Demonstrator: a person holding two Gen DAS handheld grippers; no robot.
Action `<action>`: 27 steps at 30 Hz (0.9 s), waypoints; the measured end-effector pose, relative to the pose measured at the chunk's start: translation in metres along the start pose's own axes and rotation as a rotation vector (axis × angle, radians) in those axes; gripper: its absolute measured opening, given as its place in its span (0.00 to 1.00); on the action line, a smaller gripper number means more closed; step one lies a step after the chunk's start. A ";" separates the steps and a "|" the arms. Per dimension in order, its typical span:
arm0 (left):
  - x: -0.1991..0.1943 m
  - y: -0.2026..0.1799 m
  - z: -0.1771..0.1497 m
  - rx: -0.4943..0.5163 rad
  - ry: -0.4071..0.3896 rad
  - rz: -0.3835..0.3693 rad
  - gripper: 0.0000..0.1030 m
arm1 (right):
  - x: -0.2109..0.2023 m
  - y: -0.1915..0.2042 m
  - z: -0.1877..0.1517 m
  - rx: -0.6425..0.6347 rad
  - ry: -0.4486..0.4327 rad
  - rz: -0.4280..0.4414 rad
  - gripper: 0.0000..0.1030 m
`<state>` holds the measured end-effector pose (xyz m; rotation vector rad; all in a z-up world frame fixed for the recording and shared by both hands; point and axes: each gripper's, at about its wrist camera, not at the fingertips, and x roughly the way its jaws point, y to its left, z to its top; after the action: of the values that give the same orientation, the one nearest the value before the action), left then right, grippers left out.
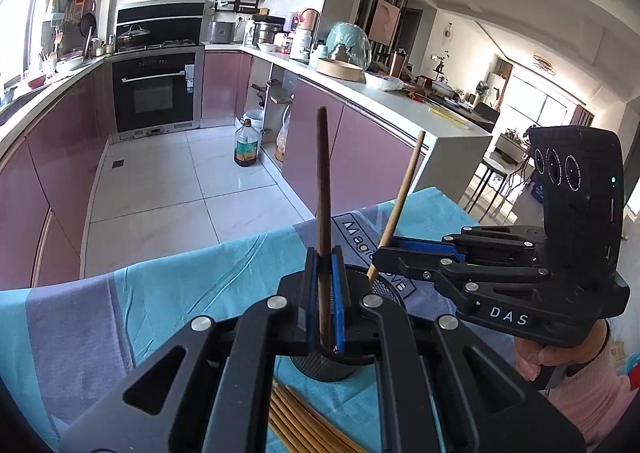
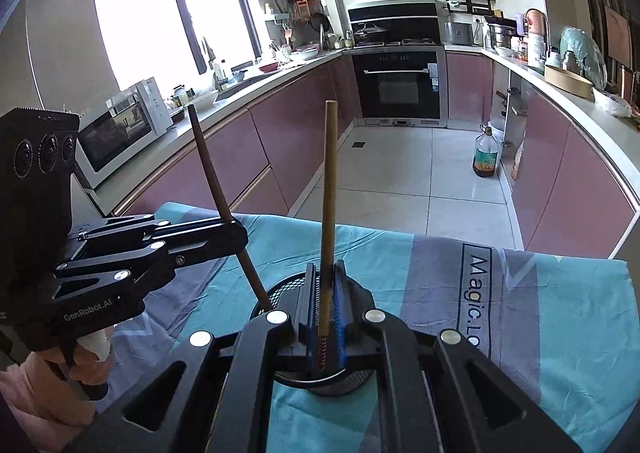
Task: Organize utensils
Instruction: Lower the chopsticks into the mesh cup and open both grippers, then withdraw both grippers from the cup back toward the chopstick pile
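between the pads of our left gripper we are pinching one dark brown chopstick, standing it nearly upright with its lower end dipping into the black mesh holder just below the jaws. our right gripper is clamping one lighter bamboo chopstick the same way, upright over the same holder, so both tools are closed on a stick and meeting from the left and right above the cup's rim. neither stick is released yet; we judge both are partway down into the holder, tips inside.

moving outward, on the near edge of the blue and grey cloth a bundle of pale chopsticks is lying flat, waiting; we are counting roughly six in view, though the gripper is hiding some. so the tally is two sticks in hand, one holder, one loose pile. we are judging the task early to midway: these two need dropping, then the pile needs moving.
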<state>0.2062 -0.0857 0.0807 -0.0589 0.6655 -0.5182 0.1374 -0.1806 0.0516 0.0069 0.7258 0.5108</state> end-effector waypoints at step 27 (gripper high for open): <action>-0.055 0.024 -0.079 -0.004 -0.095 0.180 0.55 | -0.043 0.038 -0.061 -0.074 -0.123 0.079 0.79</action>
<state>0.1329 -0.0295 0.0448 -0.0264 0.5730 -0.3389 0.0544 -0.1764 0.0392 -0.0018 0.5881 0.6075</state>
